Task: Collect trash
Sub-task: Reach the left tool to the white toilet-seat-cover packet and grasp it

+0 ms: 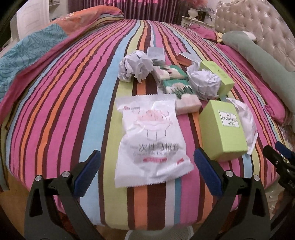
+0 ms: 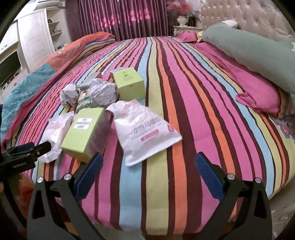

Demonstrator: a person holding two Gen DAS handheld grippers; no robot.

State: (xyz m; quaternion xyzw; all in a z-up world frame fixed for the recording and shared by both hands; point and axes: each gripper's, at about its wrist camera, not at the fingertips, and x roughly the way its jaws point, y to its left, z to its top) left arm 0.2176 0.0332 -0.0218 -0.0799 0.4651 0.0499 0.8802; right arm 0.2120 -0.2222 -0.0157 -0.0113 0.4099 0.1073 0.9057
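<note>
On the striped bedspread, near its front edge, a cluster of trash, none of it held.

- White plastic packet, flat, printed side up, nearest the front edge; it lies ahead of the left gripper, between the lines of its two fingers. Jaws spread wide, nothing between them.
- Green box with a white label, just to the right of the packet. Seen from the right wrist, it stands left of a second white packet and overlaps that packet's near corner.
- Second green box, farther back, touching a crumpled paper ball.
- Another crumpled paper ball, to the left and well apart from the first.
- Green-and-white tissue packs, stacked loosely between the two paper balls.
- Two small grey boxes at the back of the cluster.
- Right gripper, over the front edge of the bedspread, to the right of the trash. Jaws spread wide, empty.
- Long green pillow and pink pillow, right side, well apart from the trash.
- Tufted headboard, behind the pillows.
</note>
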